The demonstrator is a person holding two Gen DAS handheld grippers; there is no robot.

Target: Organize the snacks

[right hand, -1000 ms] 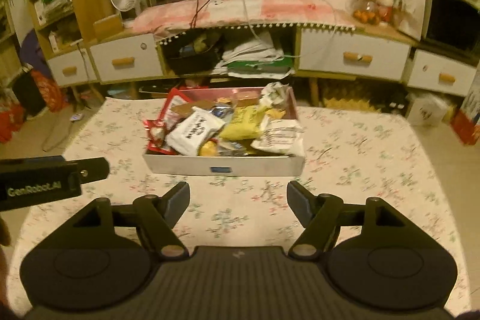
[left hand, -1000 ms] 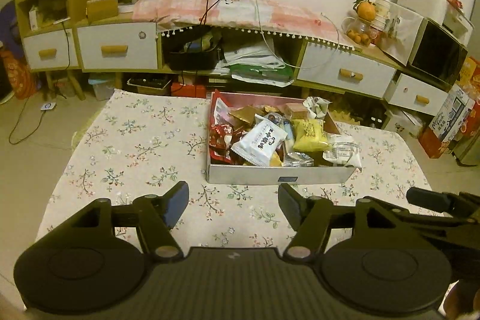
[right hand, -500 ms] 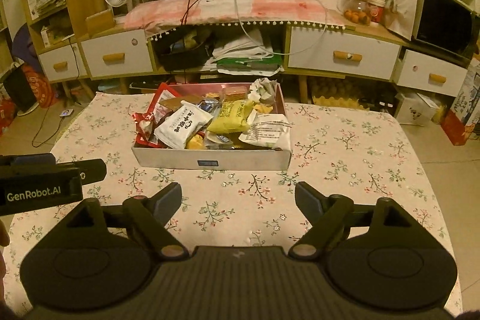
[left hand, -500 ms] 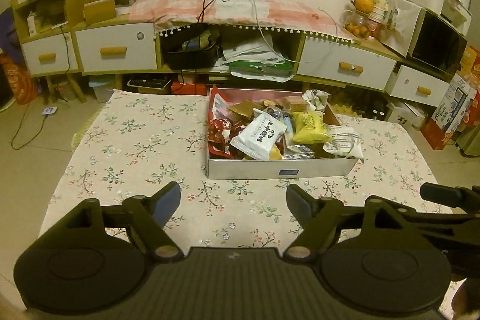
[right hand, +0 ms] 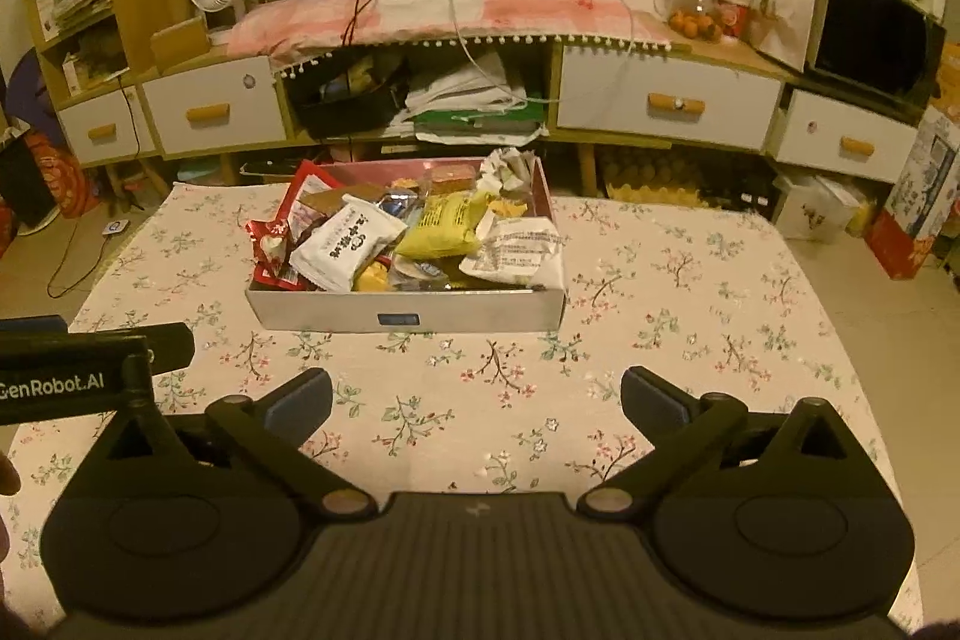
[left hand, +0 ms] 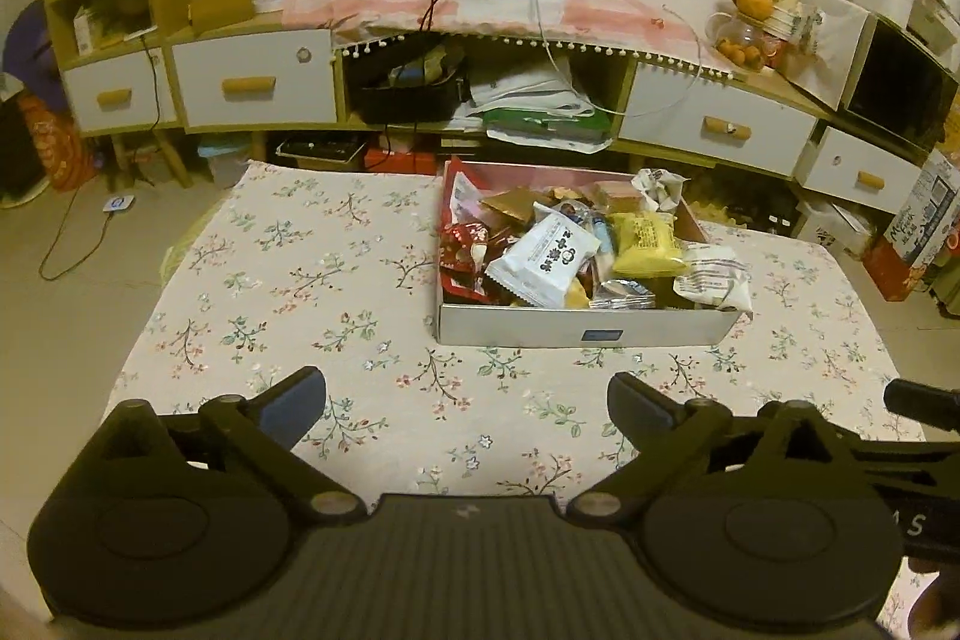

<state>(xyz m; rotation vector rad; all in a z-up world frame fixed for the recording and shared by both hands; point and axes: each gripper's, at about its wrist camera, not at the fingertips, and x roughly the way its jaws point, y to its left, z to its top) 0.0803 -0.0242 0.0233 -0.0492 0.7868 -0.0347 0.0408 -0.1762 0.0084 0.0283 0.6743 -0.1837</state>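
Left gripper (left hand: pixel 465 397): jaws opening, nothing between them, pitched down over the floral tablecloth (left hand: pixel 288 280). Snack box (left hand: pixel 585 331) lies ahead, slightly right. Right gripper (right hand: pixel 477 394): likewise opening, empty; box ahead-left. Approach one top packet, e.g. white packet (right hand: pixel 348 250), squarely; avoid dragging neighbours.

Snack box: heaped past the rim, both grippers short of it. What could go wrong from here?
1. The white packet overhangs the snack box's right wall; a nudge could tip it onto the tablecloth.
2. The red wrappers spill over the left wall, likely to drag out with a neighbouring pick.
3. The left gripper and right gripper, jaws opening and empty, face the same box; they may collide.
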